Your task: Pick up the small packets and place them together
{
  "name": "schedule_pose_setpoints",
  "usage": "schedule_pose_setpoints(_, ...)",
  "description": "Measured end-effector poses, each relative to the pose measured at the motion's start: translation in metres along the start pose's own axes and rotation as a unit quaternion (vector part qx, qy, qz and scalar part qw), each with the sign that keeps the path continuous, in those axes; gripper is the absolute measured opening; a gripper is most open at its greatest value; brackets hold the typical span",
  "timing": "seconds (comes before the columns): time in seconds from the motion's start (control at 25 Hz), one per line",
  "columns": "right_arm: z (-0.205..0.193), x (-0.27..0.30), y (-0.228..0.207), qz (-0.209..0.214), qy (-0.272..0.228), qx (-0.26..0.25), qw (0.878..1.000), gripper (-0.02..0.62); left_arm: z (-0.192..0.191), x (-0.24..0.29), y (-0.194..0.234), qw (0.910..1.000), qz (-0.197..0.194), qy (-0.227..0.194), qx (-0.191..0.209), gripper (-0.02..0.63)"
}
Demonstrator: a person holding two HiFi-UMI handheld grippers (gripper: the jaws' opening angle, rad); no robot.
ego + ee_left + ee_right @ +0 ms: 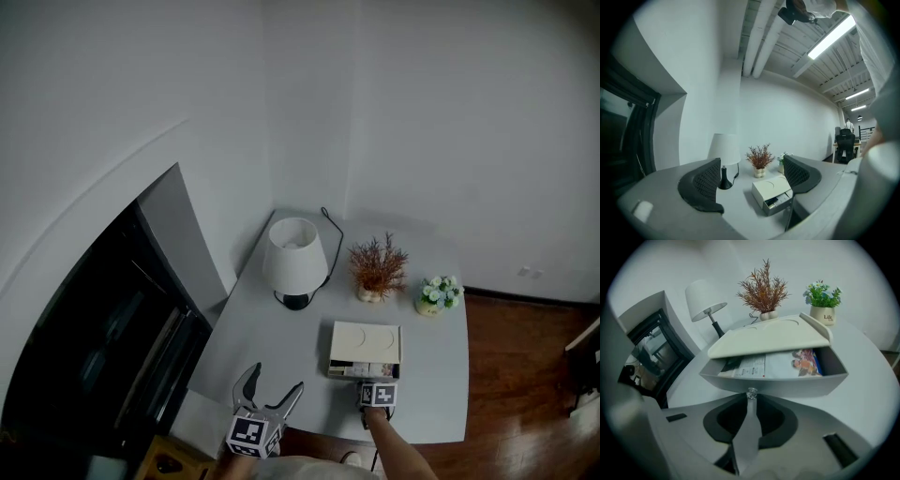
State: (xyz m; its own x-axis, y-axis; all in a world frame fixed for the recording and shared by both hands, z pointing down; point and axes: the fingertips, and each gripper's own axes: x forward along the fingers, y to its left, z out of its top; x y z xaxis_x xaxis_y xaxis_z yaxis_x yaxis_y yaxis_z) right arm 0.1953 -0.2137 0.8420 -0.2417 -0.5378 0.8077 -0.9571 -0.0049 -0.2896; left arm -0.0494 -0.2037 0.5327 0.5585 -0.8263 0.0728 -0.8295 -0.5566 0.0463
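Packets [787,364] lie in the open drawer [773,383]; right gripper [377,382] pinches its knob [751,393] at the near side, left gripper [750,168] gapes empty, near left

**Box in front, three ornaments behind**

On the surface [281,347], the lamp [295,258] stands at the back left. The dried plant [378,269] is to its right, and the flower pot [437,294] is further right, near the edge. The box [365,342] lies in front of the plant. Its drawer [364,371] juts toward the near edge, with the packets [787,364] side by side inside. The right gripper [374,381] sits just before the drawer, its fingers [723,420] on the knob [751,393]. The left gripper [276,377] hangs left of the box, over the near edge.
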Motion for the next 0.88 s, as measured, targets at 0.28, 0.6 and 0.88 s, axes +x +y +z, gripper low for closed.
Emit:
schedule_pose_setpoints(0.28, -0.079, -0.032, 0.022, 0.021, 0.004, 0.003, 1.000, 0.064, -0.008, 0.013, -0.002, 0.9997, -0.020, 0.008, -0.012, 0.403)
schedule_pose_setpoints(0.6, -0.073, -0.029, 0.021, 0.016, -0.009, -0.065, 0.998, 0.157, -0.009, 0.023, -0.005, 0.9994, -0.030, 0.006, -0.019, 0.403)
schedule_pose_setpoints(0.88, -0.020, -0.107, 0.069, 0.084, -0.195, -0.106, 0.971, 0.253, -0.002, 0.025, -0.009, 0.9993, -0.034, -0.004, -0.016, 0.403)
